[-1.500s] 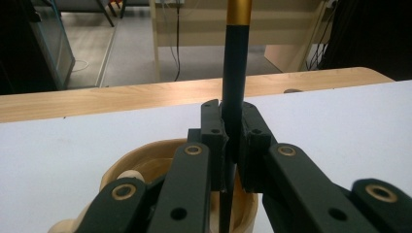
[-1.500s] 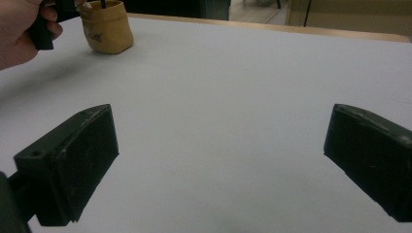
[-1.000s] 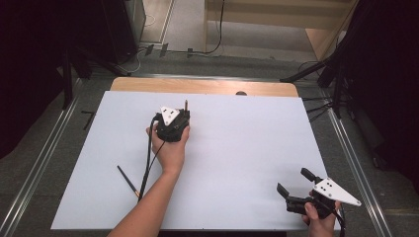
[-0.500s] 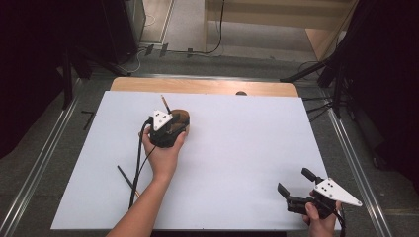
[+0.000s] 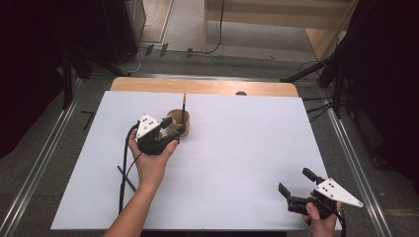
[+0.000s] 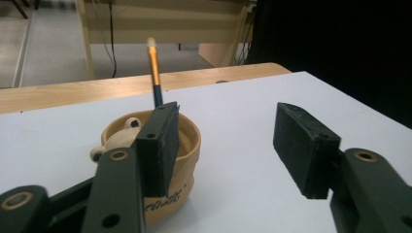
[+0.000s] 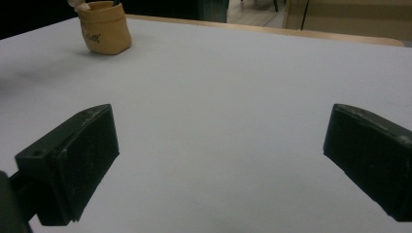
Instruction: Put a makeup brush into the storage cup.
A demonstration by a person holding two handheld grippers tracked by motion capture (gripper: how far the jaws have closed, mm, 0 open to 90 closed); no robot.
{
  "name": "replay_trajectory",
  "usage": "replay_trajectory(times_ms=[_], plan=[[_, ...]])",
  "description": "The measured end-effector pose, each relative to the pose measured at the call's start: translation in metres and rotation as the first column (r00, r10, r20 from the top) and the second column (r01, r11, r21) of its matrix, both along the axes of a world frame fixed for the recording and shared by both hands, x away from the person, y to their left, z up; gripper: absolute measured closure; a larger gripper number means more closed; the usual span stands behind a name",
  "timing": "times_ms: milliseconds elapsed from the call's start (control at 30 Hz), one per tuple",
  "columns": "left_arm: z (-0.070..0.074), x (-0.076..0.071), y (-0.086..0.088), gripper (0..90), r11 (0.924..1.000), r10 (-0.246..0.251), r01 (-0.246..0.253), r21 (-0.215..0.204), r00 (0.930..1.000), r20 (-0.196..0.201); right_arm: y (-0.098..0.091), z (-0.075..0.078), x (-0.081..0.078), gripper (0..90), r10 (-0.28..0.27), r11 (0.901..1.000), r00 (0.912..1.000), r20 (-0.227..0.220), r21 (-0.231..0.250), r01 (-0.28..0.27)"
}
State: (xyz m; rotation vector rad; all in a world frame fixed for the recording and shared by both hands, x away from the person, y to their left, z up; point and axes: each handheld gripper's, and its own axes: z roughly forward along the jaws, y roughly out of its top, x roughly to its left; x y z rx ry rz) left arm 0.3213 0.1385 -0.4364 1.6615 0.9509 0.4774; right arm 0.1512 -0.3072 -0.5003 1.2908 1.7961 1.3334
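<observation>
Two hand-held grippers are at work over a white counter (image 5: 237,163). The left hand-held gripper (image 5: 174,129) sits left of centre, gripped from behind by the person's left hand (image 5: 150,158), with its grey three-cornered plate on top and its cable trailing back toward the near edge. Its jaws have just been opening and now stand apart, released, with nothing pressed between the pads. Just in front of them stands a small tan holder (image 5: 179,123), a soft-looking pot with dark lettering low on its side; in the left gripper view the holder (image 6: 160,160) lies behind the left jaw rather than in the gap, and whether that jaw touches its rim cannot be told. A pencil (image 5: 184,106) stands nearly upright in the holder, its dark lower shaft dipping inside, an orange-gold band above and a pale tip at the top (image 6: 154,65). A pale rounded object (image 6: 119,137) rests against the holder's inner rim. The right hand-held gripper (image 5: 294,187) rests at the near right corner of the counter, well apart from the holder, held by the right hand (image 5: 321,217); its jaws gape wide with only bare counter between them. A thin dark stick (image 5: 126,177) lies flat near the left forearm.
</observation>
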Motion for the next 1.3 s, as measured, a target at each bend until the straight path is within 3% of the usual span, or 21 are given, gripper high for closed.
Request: replay_trajectory(times_ms=[633, 833, 900, 1300], plan=[[-0.001, -0.025, 0.033, 22.2, 0.9989, -0.046, 0.045, -0.009, 0.9989, -0.012, 0.003, 0.001, -0.001, 0.0, 0.007, 0.9998, 0.9999, 0.013, -0.017, -0.006], [0.001, -0.029, 0.041, 7.9, 0.9978, -0.065, 0.064, -0.018, 0.9978, -0.014, 0.002, 0.001, -0.001, 0.0, 0.002, 0.9999, 0.9999, 0.013, -0.017, -0.002], [0.000, -0.032, 0.043, 0.0, 0.9949, -0.099, 0.099, -0.020, 0.9950, -0.013, 0.002, 0.001, -0.001, 0.0, 0.002, 0.9998, 0.9999, 0.017, -0.018, -0.001], [-0.004, -0.048, 0.062, 0.0, 0.9965, -0.082, 0.082, -0.013, 0.9964, -0.021, 0.002, 0.002, -0.002, 0.0, -0.001, 0.9996, 0.9998, 0.020, -0.028, 0.002]])
